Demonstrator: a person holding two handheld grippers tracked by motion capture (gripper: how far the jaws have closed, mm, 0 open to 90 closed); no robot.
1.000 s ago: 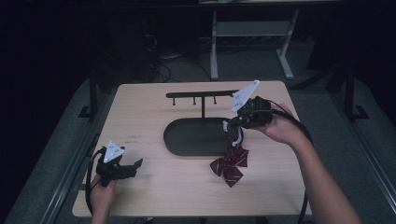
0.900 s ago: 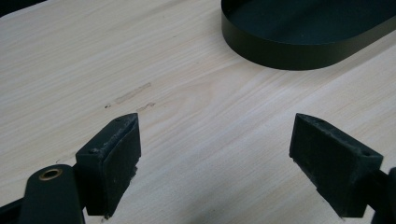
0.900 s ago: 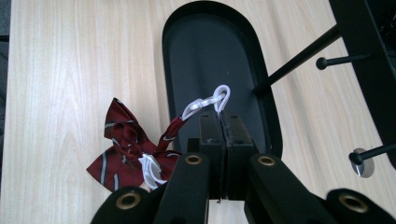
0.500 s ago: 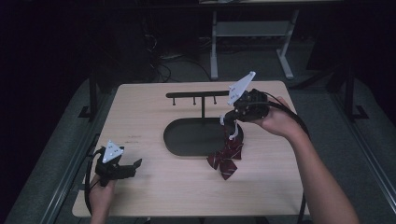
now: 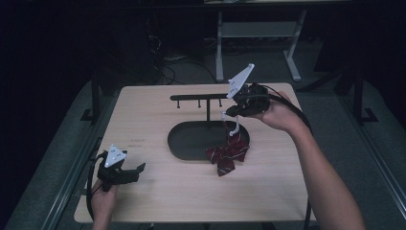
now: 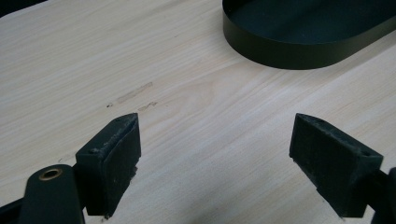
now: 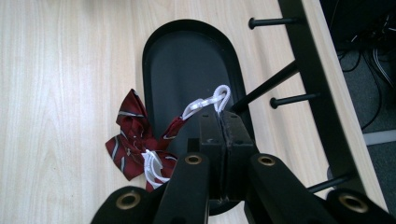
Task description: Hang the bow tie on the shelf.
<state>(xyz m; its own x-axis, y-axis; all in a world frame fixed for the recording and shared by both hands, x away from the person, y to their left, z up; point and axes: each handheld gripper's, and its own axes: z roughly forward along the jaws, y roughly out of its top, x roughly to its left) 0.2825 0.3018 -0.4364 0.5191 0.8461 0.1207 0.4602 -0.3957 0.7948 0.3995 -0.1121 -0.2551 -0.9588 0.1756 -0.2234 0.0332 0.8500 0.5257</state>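
A dark red striped bow tie point(image 5: 227, 155) point(image 7: 133, 137) lies across the right rim of the black oval tray point(image 5: 191, 139) point(image 7: 187, 60) and the table. Its white strap point(image 5: 233, 127) point(image 7: 205, 101) runs up to my right gripper point(image 5: 229, 112) point(image 7: 219, 116), which is shut on the strap's loop above the tray's right end. Just behind it rises a black rack bar point(image 5: 198, 97) with short pegs point(image 7: 292, 99). My left gripper point(image 5: 136, 170) point(image 6: 217, 154) rests open near the table's front left corner, with nothing between its jaws.
The rack's post stands in the tray, whose rim point(image 6: 299, 42) lies ahead of the left gripper. Bare wooden tabletop point(image 5: 153, 115) surrounds the tray. Behind the table are a white frame point(image 5: 258, 33) and cables on a dark floor.
My right gripper has risen and moved back-left toward the rack, pulling the strap taut and dragging the bow tie toward the tray. The left gripper has stayed put.
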